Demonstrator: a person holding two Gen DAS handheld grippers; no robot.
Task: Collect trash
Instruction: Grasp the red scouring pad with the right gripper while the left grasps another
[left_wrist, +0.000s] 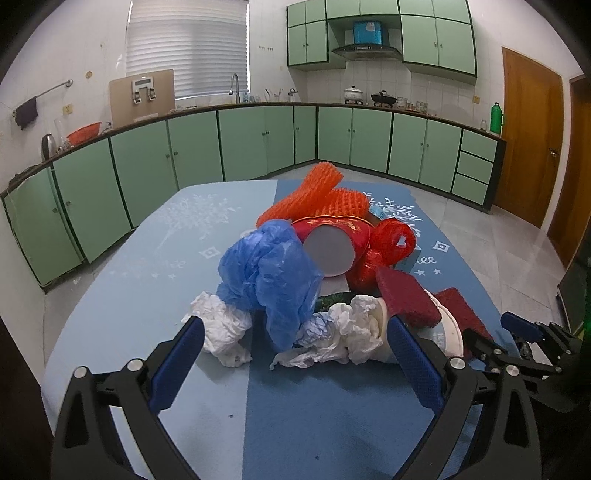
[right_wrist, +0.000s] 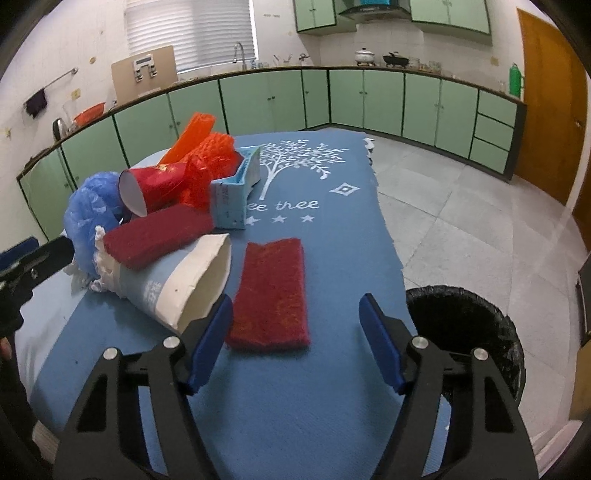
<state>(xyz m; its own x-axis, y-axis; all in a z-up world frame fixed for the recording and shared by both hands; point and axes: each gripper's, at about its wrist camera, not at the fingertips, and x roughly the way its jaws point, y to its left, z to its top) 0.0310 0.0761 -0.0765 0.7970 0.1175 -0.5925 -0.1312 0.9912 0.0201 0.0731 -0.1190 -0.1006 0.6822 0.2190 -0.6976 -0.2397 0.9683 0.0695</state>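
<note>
1. Hovering low over the blue table cover (left_wrist: 325, 417), the left gripper (left_wrist: 295, 363) has its blue pads spread wide and holds nothing; it faces the near edge of the trash heap.
2. Between and just beyond its fingers lie crumpled white tissues (left_wrist: 225, 332), with a blue plastic bag (left_wrist: 273, 273) bunched on top of them.
3. Farther back in the heap a red paper cup (left_wrist: 343, 236) lies on its side with its base toward the camera, and orange foam netting (left_wrist: 314, 192) sticks up behind it.
4. The right gripper (right_wrist: 295, 345) is also spread apart and empty, poised above the near part of the cover.
5. A dark red scouring pad (right_wrist: 271, 295) lies flat on the cover just beyond the right gripper's fingers, apart from the heap.
6. To its left a white paper cup (right_wrist: 192, 284) lies tipped over, mouth toward the camera, close to the left finger pad (right_wrist: 210, 343).
7. A second dark red pad (right_wrist: 159, 236) rests across that cup, and a light blue carton (right_wrist: 236, 188) sits behind it.
8. A bin with a black liner (right_wrist: 469, 332) stands on the floor to the right of the table, beside the right gripper.
</note>
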